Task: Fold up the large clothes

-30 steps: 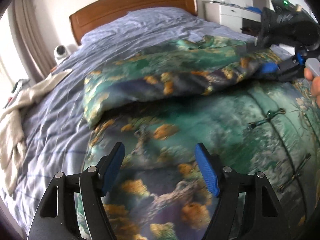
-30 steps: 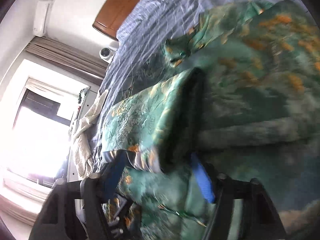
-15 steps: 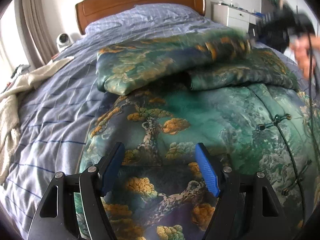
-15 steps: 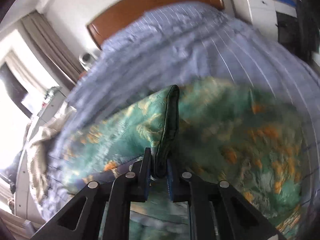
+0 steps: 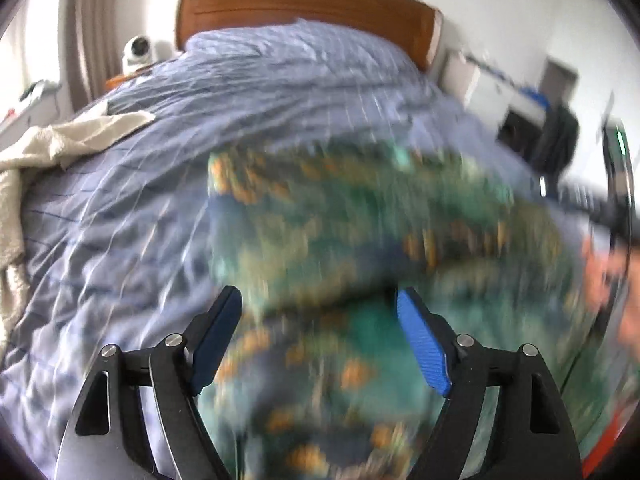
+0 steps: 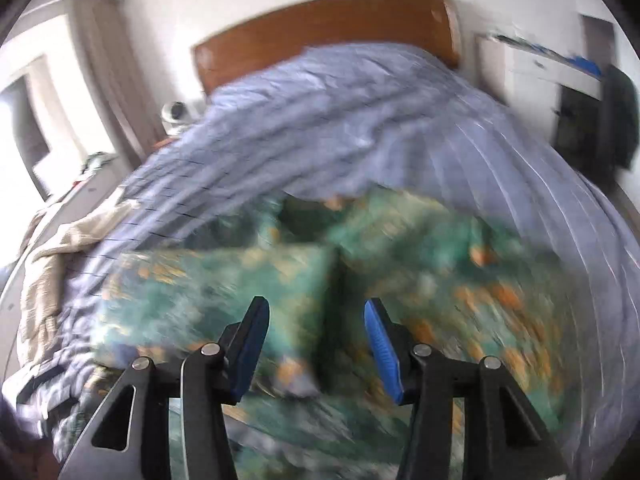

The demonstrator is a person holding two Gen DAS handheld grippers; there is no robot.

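- Garment (image 5: 360, 240): a large printed piece in green, dark blue and orange, laid on the bed (image 5: 280, 92) at the near end, spread from the centre of the left view out toward 3 o'clock. A folded-over upper layer is seen lying across the lower layer.
- Handling, as judged: soft, limp and light, probably smooth and somewhat slippery; no stiffness to be relied on. A fold is likely to slide or sag if lifted by one point only.
- Hold, as judged: best taken at a hem or corner of the folded layer, one pair of tongs at each end, with the layers pinched together at the edge.
- Left gripper (image 5: 320, 336): blue pads spread wide, nothing between them, poised over the cloth at 6 o'clock of its view.
- Right gripper (image 6: 316, 340): pads likewise apart and empty, above a dark crease where two sections of the cloth meet.
- Other items: wooden headboard (image 5: 304, 8) at 12 o'clock; beige towel (image 5: 44, 152) at 9 o'clock on the bed; small white camera (image 5: 138, 50) at 11 o'clock beside the bed.
- Not made out: both views are heavily blurred, so hems, fastenings and the type of garment cannot be read. Its near edge is cut off at 6 o'clock behind the tongs. A blurred hand with a dark device at 3 o'clock of the left view is only partly shown.
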